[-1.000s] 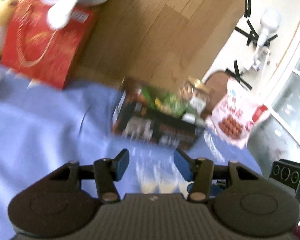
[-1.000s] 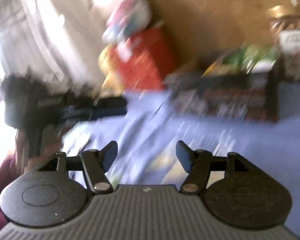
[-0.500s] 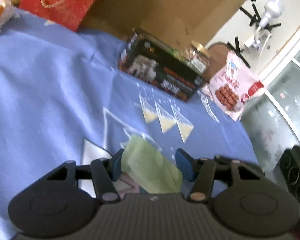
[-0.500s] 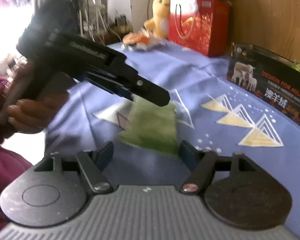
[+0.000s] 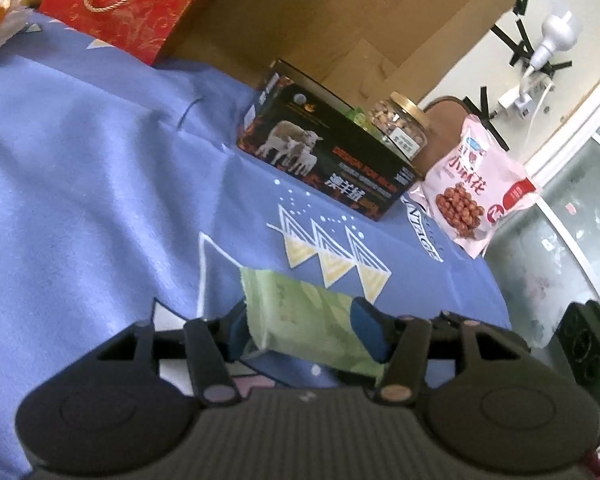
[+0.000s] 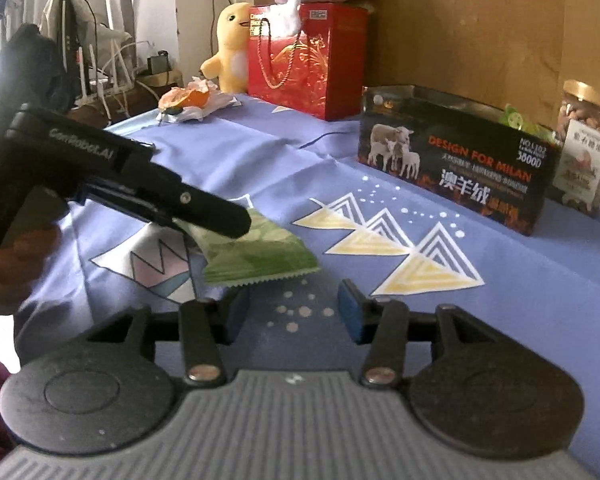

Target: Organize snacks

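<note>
Where the blue cloth [image 5: 80,168] shows its triangle print, a green packet [image 5: 300,316] sits between the spread fingers of the left tool [image 5: 306,330], raised off the cloth in the right view; whether the pads press it I cannot tell. Right tool [image 6: 292,310]: open, empty, just short of the packet's crimped edge. Beyond, on the bench: black box [image 5: 324,160] holding green snacks; nut jar [image 5: 400,128] behind it; pink bag [image 5: 472,184] to its right. Far corner: red gift bag [image 6: 304,60].

Left gripper [image 5: 306,330] straddles a green snack packet [image 5: 304,320] (jaws apart) — blue cloth [image 5: 80,200] beneath.
</note>
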